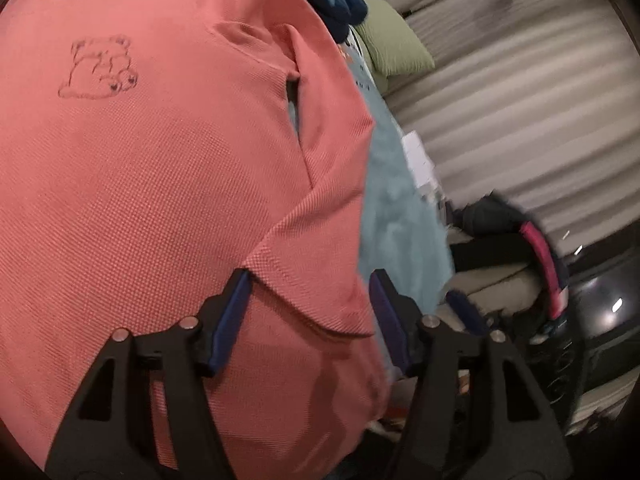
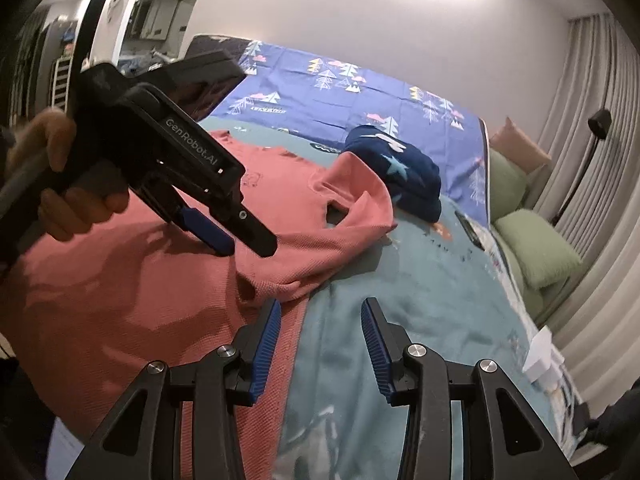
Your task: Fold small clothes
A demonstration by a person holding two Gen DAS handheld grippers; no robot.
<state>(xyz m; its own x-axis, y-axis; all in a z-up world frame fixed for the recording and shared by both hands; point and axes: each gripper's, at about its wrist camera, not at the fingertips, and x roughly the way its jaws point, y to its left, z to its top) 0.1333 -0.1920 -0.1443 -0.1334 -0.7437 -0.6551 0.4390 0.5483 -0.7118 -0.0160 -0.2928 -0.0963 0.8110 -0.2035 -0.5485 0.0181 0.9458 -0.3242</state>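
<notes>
Nearest you, your right gripper (image 2: 320, 344) hangs with jaws apart and nothing between them. Its left finger (image 2: 266, 344) sits over the shirt's (image 2: 120, 280) near side edge; the right one is over bare teal blanket (image 2: 420, 300). So that edge runs right under this tool, straight away from you toward the sleeve.

Your left gripper (image 1: 308, 320) is open too. In its own view the folded-in sleeve (image 1: 312, 260) lies between the pads (image 1: 232, 312), hem slanting across the gap, but neither pad presses on it. From the right camera you see that same tool angled down over the sleeve, in your left hand (image 2: 60, 200).

The pink shirt lies spread flat across the blanket on the bed, little bear print (image 1: 100, 68) up, collar (image 2: 352, 184) at the far end. Its long axis runs away from you toward the collar, and the sleeve bunches on the side facing your right tool.

Here's the hinge of it, I'd say: the left gripper is the nearer one to the sleeve, already astride it; the right is nearer the side edge. Close left on the sleeve, right on the hem, and both can carry that side over toward the middle.

Farther off, a navy star garment (image 2: 400, 172) sits beyond the collar, well clear, then the blue tree-print sheet (image 2: 340, 92).
</notes>
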